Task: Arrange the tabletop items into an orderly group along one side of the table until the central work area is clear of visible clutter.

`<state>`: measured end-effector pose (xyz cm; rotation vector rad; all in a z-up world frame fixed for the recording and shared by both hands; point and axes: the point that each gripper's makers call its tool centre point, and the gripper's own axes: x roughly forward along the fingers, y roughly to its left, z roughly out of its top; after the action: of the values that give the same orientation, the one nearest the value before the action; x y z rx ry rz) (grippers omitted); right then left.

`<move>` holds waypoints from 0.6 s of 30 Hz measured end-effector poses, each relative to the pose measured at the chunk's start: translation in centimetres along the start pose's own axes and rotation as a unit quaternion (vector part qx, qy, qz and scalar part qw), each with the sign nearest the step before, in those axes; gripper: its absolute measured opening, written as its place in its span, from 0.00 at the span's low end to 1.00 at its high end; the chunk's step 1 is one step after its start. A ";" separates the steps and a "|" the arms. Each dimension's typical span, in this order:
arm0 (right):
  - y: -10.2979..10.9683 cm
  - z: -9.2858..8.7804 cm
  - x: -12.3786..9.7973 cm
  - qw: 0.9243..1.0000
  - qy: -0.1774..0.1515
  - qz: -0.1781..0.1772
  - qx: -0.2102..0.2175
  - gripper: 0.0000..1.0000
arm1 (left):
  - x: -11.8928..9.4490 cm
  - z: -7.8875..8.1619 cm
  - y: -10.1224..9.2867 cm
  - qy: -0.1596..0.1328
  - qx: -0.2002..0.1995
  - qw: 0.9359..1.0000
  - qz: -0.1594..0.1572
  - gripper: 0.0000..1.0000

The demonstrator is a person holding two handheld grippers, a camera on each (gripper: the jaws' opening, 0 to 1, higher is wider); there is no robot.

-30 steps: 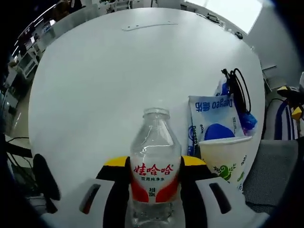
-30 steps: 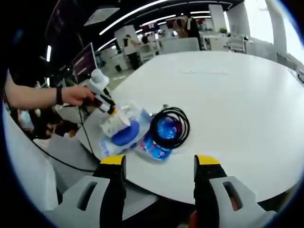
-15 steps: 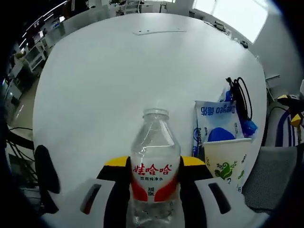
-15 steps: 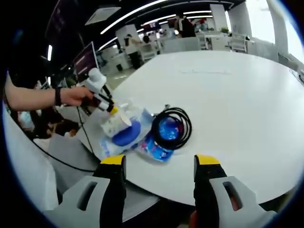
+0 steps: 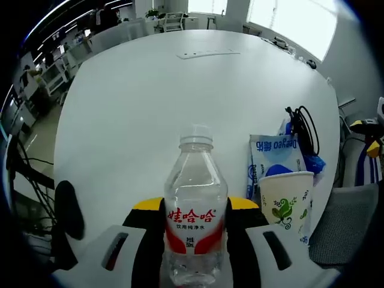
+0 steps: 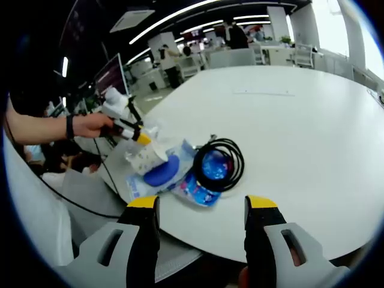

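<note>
My left gripper [image 5: 195, 207] is shut on a clear water bottle [image 5: 195, 198] with a red label and no cap. To its right on the white round table [image 5: 168, 102] stand a paper cup [image 5: 285, 201], a blue-and-white packet [image 5: 275, 157] and a black coiled cable [image 5: 303, 123], all near the table's edge. In the right gripper view a hand holds the left gripper [image 6: 129, 129] beside the cup [image 6: 147, 157], the packet [image 6: 157, 177] and the cable [image 6: 220, 163], which lies on another blue packet [image 6: 201, 193]. My right gripper [image 6: 201, 231] hangs open off the table's edge, with nothing between its jaws.
A thin white strip [image 5: 207, 54] lies on the far side of the table. A grey chair seat [image 5: 336, 225] sits off the edge by the cup, and a black armrest [image 5: 66, 210] at the left. Desks and people [image 6: 231, 33] are beyond.
The left gripper has drawn back slightly with the bottle still in its grip, so the cup and packet look smaller. The right gripper has barely moved.
</note>
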<state>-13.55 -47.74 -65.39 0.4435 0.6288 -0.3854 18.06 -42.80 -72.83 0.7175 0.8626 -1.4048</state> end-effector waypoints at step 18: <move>0.4 0.1 0.3 1.000 -0.003 0.009 -0.004 0.55 | -2.5 -0.4 0.5 -0.045 -0.019 0.998 0.028 0.39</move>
<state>-13.08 -47.56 -65.45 0.4404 0.6198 -0.3668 18.57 -41.11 -71.00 0.6394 0.7916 -1.3575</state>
